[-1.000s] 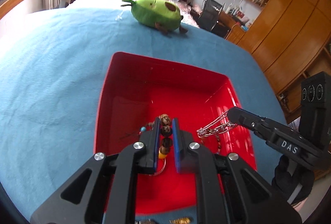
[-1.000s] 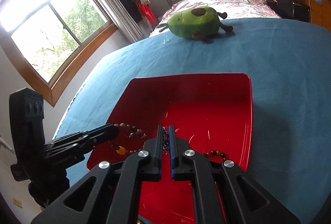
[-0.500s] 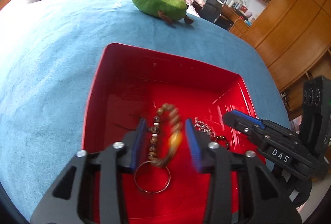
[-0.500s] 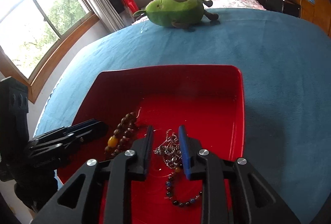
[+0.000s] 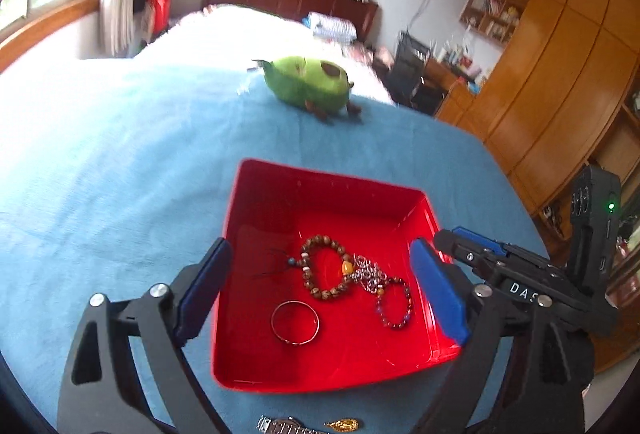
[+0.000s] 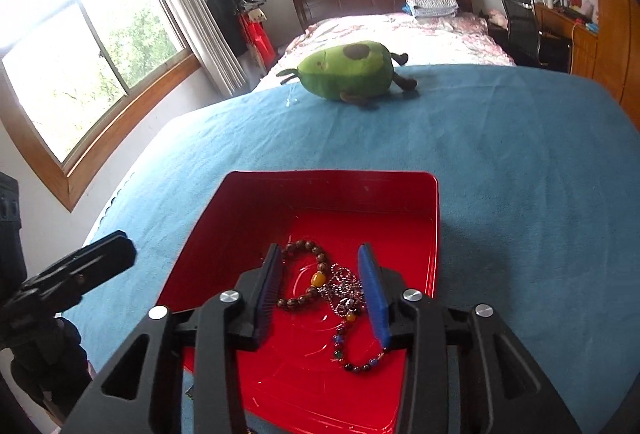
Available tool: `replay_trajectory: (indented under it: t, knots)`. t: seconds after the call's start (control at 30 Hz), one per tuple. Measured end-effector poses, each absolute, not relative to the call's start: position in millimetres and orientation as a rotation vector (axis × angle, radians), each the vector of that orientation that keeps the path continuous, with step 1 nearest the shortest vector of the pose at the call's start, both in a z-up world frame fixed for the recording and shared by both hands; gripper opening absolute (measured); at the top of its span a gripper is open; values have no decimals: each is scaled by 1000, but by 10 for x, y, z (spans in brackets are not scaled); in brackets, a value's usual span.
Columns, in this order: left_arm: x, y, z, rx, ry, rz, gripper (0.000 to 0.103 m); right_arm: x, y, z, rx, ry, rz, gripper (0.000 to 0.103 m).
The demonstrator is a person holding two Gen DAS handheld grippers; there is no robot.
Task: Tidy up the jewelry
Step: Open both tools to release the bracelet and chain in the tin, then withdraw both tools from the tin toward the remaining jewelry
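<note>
Since a moment ago: both my tongs have let go and drawn back from the tray; the wooden bead bracelet [image 5: 325,266] I held in my left gripper [image 5: 320,290] and the silver chain [image 6: 345,290] from my right gripper [image 6: 322,292] now lie loose on the red floor.
Jewelry: bead bracelet, chain, a dark multicolour bead bracelet [image 5: 394,304] and a plain metal bangle [image 5: 295,322] all sit inside the red tray [image 5: 256,201], straight ahead of both tongs; the chain lies tangled between the two bracelets, touching both.
Left tongs: spread wide, holding nothing, fingers either side of the tray's width.
Right tongs: parted about halfway, holding nothing, hovering over the chain and bracelets.
Still outside: a watch band [image 5: 286,425] and a small gold piece [image 5: 343,424] on the cloth just below my left tongs, nearer me than the tray.
Step in hand: I judge this the release after a drop-off, with two pieces left to fetch.
Next move: bring one gripper back and down to the watch band, close on it flat against the cloth, lift it over the near rim.
Surface: blue towel-like cloth [image 6: 520,173], soft, so thin pieces may sink in.
Room: a green avocado plush [image 6: 346,75] far ahead of the tongs, a bed beyond it, windows to my left, wooden wardrobes to my right.
</note>
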State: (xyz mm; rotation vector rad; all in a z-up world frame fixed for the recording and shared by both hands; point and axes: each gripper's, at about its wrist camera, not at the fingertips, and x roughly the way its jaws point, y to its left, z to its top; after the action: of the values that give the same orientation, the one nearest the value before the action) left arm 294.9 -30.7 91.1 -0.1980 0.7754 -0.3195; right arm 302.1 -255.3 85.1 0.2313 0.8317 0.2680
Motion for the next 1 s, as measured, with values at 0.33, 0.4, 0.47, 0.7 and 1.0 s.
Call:
replay_trajectory:
  t: [0.33,0.4,0.47,0.7,1.0]
  knots:
    - [2309,-23,983,-91,715,-182,100,2427,-2464,1101,132,751,195,100]
    - [2210,39,941,-88,708,-176,100,2303,-2437,1106,117,761,198,100]
    - [2098,88,890,-84,721,-180,100,2196,-2412,1068,125,789,205,100]
    - [1664,234,695,-55,755,-203,100,1836,-2387,828,193,923,292,99]
    - [1154,392,355,-60,810,-206,100,1208,-2549,537,291,925,332,99]
